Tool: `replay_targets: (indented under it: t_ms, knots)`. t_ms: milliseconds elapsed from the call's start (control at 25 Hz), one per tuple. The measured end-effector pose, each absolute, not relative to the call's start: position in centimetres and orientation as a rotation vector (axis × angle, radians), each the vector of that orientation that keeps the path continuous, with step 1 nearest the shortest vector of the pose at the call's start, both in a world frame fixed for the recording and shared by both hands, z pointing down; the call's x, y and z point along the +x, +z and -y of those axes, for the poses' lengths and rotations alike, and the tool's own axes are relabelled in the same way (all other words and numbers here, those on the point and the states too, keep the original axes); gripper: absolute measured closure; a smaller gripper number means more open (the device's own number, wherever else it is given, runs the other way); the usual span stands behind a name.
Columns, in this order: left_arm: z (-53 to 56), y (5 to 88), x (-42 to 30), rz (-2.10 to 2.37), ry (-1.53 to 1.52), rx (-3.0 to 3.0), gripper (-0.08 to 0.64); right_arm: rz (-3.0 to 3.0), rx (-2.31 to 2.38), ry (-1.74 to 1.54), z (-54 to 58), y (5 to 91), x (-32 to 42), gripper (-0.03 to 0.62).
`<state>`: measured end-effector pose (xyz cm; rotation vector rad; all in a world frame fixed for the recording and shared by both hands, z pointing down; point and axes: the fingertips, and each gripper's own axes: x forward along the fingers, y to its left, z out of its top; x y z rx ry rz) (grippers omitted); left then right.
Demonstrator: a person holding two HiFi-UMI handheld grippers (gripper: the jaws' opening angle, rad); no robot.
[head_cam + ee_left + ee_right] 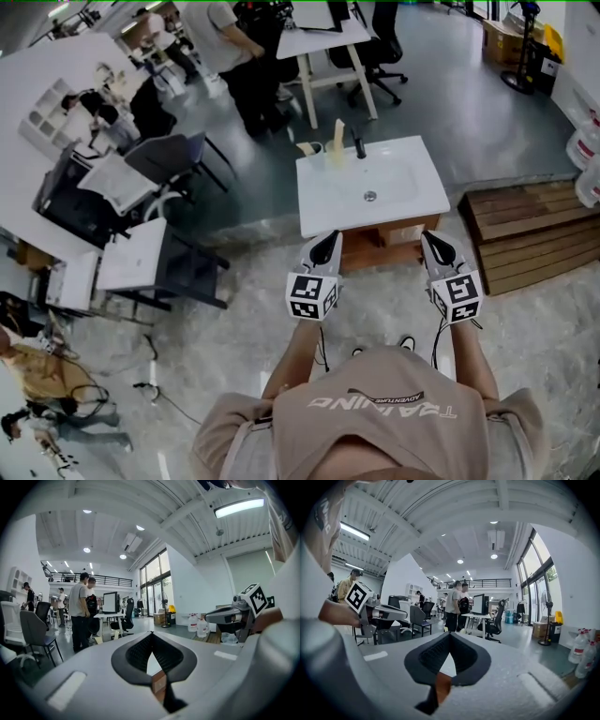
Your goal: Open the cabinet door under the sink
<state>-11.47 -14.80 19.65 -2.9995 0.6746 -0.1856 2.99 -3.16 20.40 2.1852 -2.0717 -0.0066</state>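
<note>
Holds left gripper and right gripper level before the sink — jaws together, empty — likely squaring up to the door of the cabinet beneath.

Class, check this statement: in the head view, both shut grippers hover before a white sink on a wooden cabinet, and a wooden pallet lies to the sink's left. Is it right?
Not quite. The head view shows the wooden pallet to the right of the white sink, not left. The rest holds: left gripper and right gripper, both shut, hover before the wooden cabinet.
</note>
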Motion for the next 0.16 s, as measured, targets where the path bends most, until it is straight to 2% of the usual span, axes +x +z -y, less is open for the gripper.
replay_targets:
  t_ms: [160]
  knots:
    - [14.88, 18.67, -10.48, -0.636, -0.15, -2.99, 0.541, 2.066, 2.196, -0.016, 3.36, 20.54, 3.43, 0.591]
